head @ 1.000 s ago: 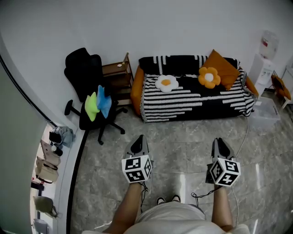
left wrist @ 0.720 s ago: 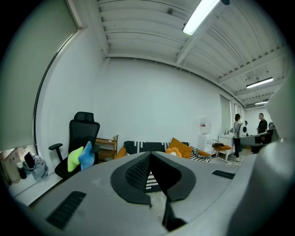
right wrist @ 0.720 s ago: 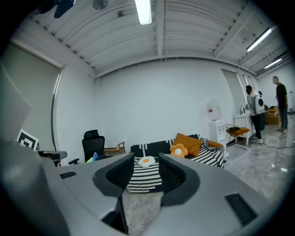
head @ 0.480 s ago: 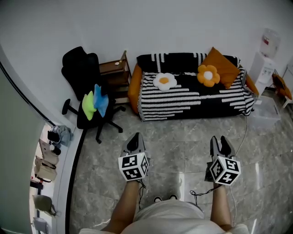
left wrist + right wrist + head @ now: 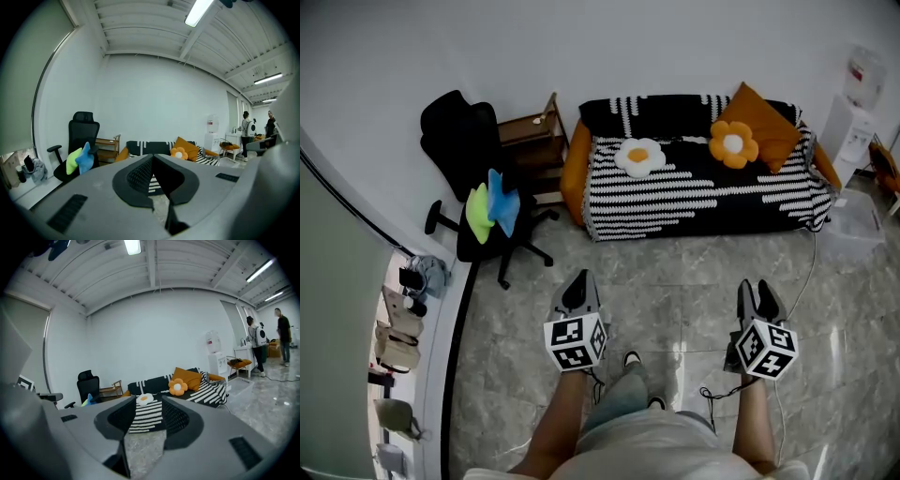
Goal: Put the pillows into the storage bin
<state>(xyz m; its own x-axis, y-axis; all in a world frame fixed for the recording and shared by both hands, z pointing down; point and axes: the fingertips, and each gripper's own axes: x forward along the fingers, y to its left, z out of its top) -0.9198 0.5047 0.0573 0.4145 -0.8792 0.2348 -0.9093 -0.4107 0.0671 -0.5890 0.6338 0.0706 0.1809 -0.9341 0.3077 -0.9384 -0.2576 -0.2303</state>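
A white flower pillow (image 5: 639,157), an orange flower pillow (image 5: 732,143) and an orange square cushion (image 5: 766,116) lie on the black-and-white striped sofa (image 5: 703,202). A green pillow (image 5: 477,213) and a blue star pillow (image 5: 502,201) sit on the black office chair (image 5: 467,150). The clear storage bin (image 5: 853,228) stands on the floor right of the sofa. My left gripper (image 5: 579,282) is shut and empty. My right gripper (image 5: 758,292) is open and empty. Both hover over the floor, well short of the sofa. The right gripper (image 5: 149,401) frames the white flower pillow (image 5: 146,399).
A wooden side table (image 5: 532,150) stands between chair and sofa. A water dispenser (image 5: 851,122) is at the far right by the wall. Two people (image 5: 257,344) stand far right in the right gripper view. A cable (image 5: 803,281) trails across the marble floor.
The person has stepped forward, with one foot now showing between the grippers. The sofa sits slightly further right in the view. Both grippers keep their pose.
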